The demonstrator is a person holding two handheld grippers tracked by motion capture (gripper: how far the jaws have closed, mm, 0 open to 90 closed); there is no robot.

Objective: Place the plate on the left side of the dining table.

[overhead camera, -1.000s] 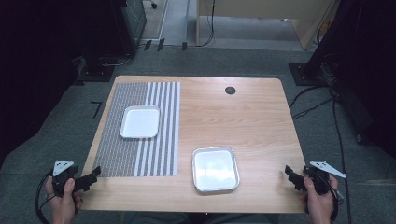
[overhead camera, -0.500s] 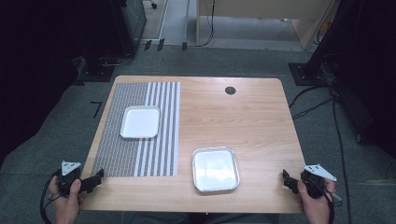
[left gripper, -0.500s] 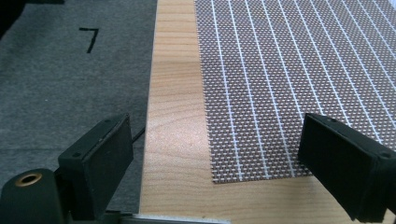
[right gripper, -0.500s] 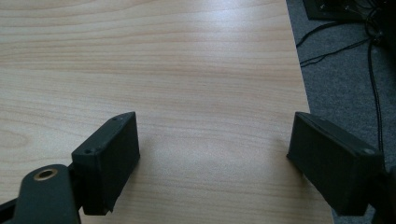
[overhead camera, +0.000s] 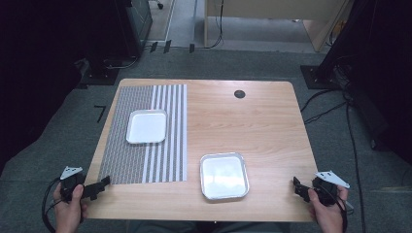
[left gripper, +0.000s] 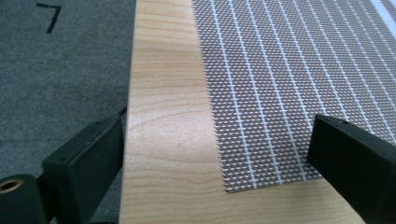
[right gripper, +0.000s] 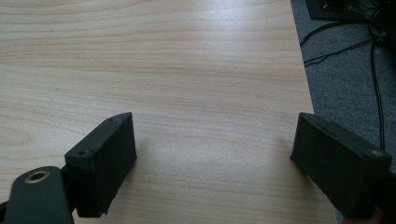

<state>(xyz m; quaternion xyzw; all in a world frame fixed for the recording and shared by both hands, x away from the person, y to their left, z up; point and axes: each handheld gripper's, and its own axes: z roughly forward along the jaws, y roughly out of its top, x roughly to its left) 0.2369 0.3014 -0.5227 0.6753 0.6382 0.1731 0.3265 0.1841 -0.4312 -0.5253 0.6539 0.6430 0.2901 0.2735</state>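
Note:
My left gripper [overhead camera: 103,183] hovers over the table's front left corner, held in a hand. In the left gripper view my left gripper [left gripper: 219,140] is open, its jaws straddling the table edge and the corner of the striped grey placemat [left gripper: 289,70], with nothing between them. My right gripper [overhead camera: 297,187] sits at the front right edge. In the right gripper view my right gripper [right gripper: 215,140] is open over bare wood [right gripper: 187,56]. Both pairs of jaws have just been opening. A white tray [overhead camera: 146,126] lies on the placemat [overhead camera: 145,160]. A silver tray [overhead camera: 224,175] lies near the front.
The wooden table [overhead camera: 272,131] has a black round grommet [overhead camera: 239,93] near its far edge. Grey carpet surrounds it, with cables [overhead camera: 330,104] on the floor at the right and a black tape mark [left gripper: 49,16] at the left.
Both hands have edged slightly inward at the table's front corners. The trays and the placemat have not moved.

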